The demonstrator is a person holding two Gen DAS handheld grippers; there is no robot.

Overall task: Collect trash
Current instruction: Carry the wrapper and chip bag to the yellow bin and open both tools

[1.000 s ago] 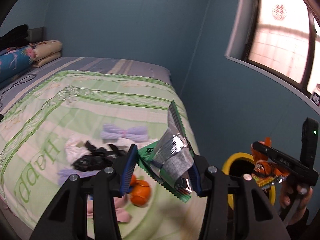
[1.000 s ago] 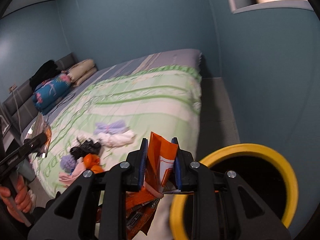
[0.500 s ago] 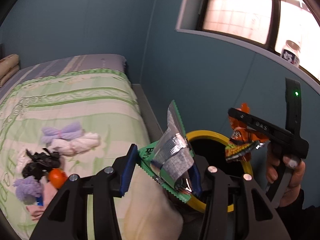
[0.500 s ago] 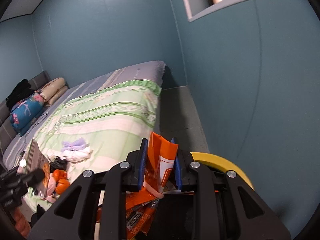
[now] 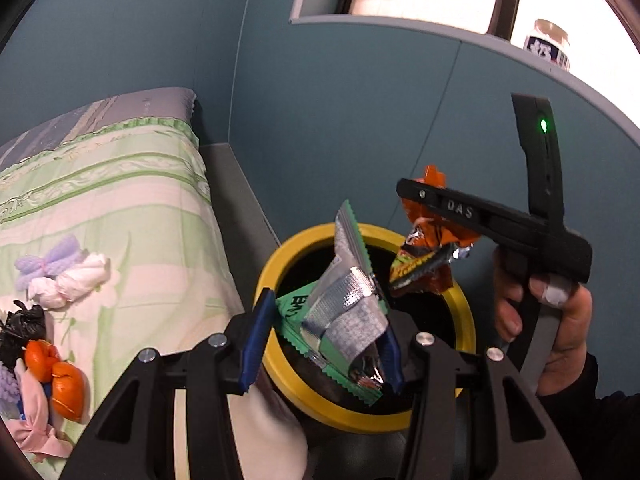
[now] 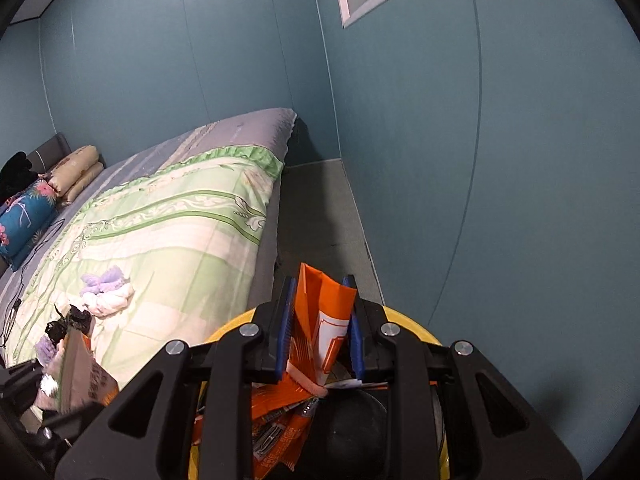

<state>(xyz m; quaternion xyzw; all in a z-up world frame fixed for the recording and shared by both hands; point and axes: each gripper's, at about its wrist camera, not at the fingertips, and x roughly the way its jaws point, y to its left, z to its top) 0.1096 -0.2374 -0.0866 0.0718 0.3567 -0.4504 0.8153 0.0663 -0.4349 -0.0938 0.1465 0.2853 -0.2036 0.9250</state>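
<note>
A yellow-rimmed black bin [image 5: 280, 264] stands on the floor beside the bed. My left gripper [image 5: 324, 340] has its jaws spread wide over the bin; a green and silver foil wrapper [image 5: 348, 312] leans against the right finger. My right gripper [image 6: 320, 324] is shut on an orange snack wrapper [image 6: 324, 320] above the bin's rim [image 6: 224, 328]. In the left wrist view the right gripper [image 5: 436, 208] holds the orange wrapper [image 5: 428, 256] over the bin's far side.
On the green bed cover [image 5: 120, 216] lie a black bag [image 5: 20, 328], orange peels [image 5: 56, 376], white and purple cloths [image 5: 64, 276] and a pink cloth. A blue wall stands close behind the bin. A bottle [image 5: 548, 44] stands on the window sill.
Both grippers have swung from the bed to the bin, still carrying their wrappers. The bin now lies under both. The left jaws look equally wide throughout.
</note>
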